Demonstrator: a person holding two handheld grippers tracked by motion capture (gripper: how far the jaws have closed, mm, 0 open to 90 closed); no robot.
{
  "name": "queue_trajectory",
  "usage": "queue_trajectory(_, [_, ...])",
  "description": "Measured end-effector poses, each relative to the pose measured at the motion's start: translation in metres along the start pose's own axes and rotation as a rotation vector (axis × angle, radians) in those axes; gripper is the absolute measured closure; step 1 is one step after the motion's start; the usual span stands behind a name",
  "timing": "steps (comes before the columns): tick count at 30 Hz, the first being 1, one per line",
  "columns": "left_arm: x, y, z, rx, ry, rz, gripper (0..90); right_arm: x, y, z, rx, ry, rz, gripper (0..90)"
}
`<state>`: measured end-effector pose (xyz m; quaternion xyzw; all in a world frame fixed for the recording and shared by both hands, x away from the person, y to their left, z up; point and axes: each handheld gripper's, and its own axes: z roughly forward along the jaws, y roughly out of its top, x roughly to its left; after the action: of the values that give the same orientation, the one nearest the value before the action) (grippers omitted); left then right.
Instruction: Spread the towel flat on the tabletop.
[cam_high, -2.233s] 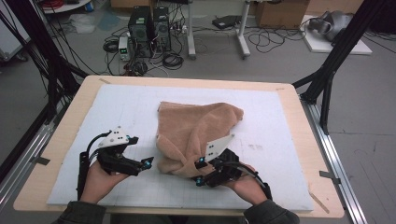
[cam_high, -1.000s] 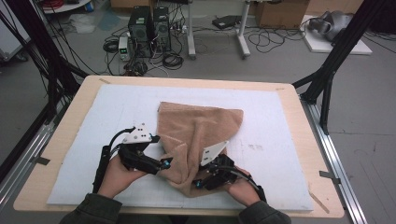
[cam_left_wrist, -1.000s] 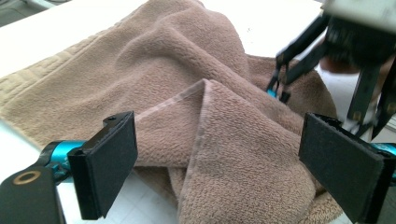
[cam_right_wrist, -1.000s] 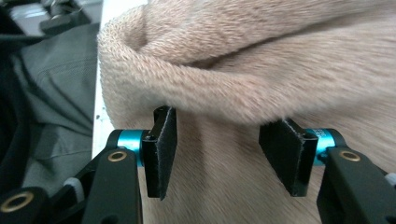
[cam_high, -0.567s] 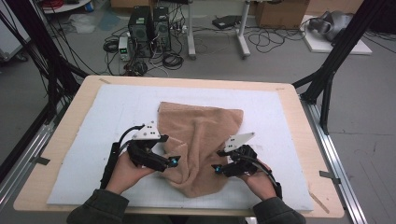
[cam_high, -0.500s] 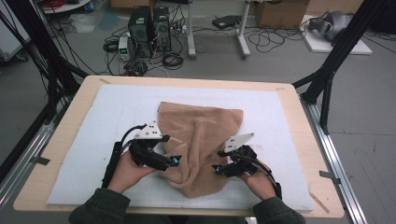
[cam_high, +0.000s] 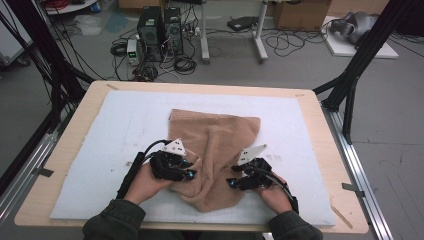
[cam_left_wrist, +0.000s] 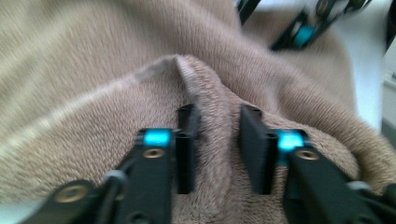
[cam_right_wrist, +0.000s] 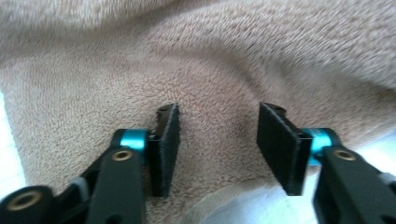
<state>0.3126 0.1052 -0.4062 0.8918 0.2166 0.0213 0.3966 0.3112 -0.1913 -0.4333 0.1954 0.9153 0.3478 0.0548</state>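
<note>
A tan towel (cam_high: 220, 145) lies rumpled on the white mat, narrowing toward the near edge. My left gripper (cam_high: 189, 172) is at the towel's left side. In the left gripper view its jaws (cam_left_wrist: 217, 112) have just been closing and pinch a raised ridge of the towel (cam_left_wrist: 93, 70) between the pads. My right gripper (cam_high: 233, 182) rests at the towel's lower right edge. Its jaws (cam_right_wrist: 217, 109) have also been closing but still stand apart, with flat towel (cam_right_wrist: 233, 46) under the gap and neither pad pressing on it. The right gripper (cam_left_wrist: 299, 32) also appears far off in the left gripper view.
A white foam mat (cam_high: 100, 135) covers the wooden table (cam_high: 65, 150). Black frame posts (cam_high: 355, 75) rise at the table's right and left. A computer (cam_high: 160, 27) and cables lie on the floor beyond the far edge.
My left gripper has slid right onto the towel's left side and its jaws have drawn together on a fold. The right gripper shifted right to the towel's lower right edge.
</note>
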Motion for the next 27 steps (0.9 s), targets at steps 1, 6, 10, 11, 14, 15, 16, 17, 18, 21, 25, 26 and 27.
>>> queue_trajectory(1, [0.002,-0.004,0.0,-0.004,-0.01,-0.008,78.1,0.0,-0.001,0.002,0.001,0.011,-0.007,58.0])
queue_trajectory(6, [0.001,-0.019,-0.011,-0.036,0.035,-0.026,83.5,0.001,-0.006,0.0,-0.023,0.051,0.003,80.3])
queue_trajectory(10, [-0.007,-0.037,-0.033,-0.079,0.092,-0.037,83.8,0.007,-0.004,-0.006,-0.023,0.044,-0.031,85.1])
queue_trajectory(11, [-0.009,-0.043,-0.039,-0.091,0.106,-0.045,83.8,0.009,-0.004,-0.008,-0.023,0.044,-0.03,85.4])
queue_trajectory(14, [-0.014,-0.062,-0.056,-0.128,0.134,-0.075,84.0,0.018,-0.006,-0.014,-0.026,0.053,-0.05,85.9])
queue_trajectory(15, [-0.016,-0.067,-0.059,-0.131,0.139,-0.081,84.0,0.021,-0.007,-0.016,-0.027,0.055,-0.057,85.9])
queue_trajectory(16, [-0.019,-0.074,-0.064,-0.141,0.144,-0.092,84.0,0.023,-0.008,-0.018,-0.027,0.056,-0.056,86.0])
queue_trajectory(17, [-0.022,-0.079,-0.066,-0.146,0.144,-0.099,84.1,0.027,-0.01,-0.022,-0.028,0.059,-0.056,86.0])
queue_trajectory(18, [-0.024,-0.084,-0.068,-0.147,0.144,-0.103,84.1,0.03,-0.011,-0.024,-0.032,0.059,-0.054,86.0])
queue_trajectory(21, [-0.034,-0.097,-0.071,-0.142,0.141,-0.113,84.2,0.036,-0.017,-0.033,-0.043,0.056,-0.059,86.0])
queue_trajectory(25, [-0.041,-0.107,-0.073,-0.137,0.124,-0.115,83.4,0.044,-0.027,-0.045,-0.05,0.065,-0.044,86.1])
queue_trajectory(26, [-0.042,-0.108,-0.074,-0.141,0.114,-0.115,83.4,0.044,-0.027,-0.045,-0.05,0.065,-0.044,86.1])
queue_trajectory(27, [-0.042,-0.108,-0.075,-0.145,0.108,-0.118,75.9,0.045,-0.028,-0.048,-0.051,0.068,-0.044,87.9])
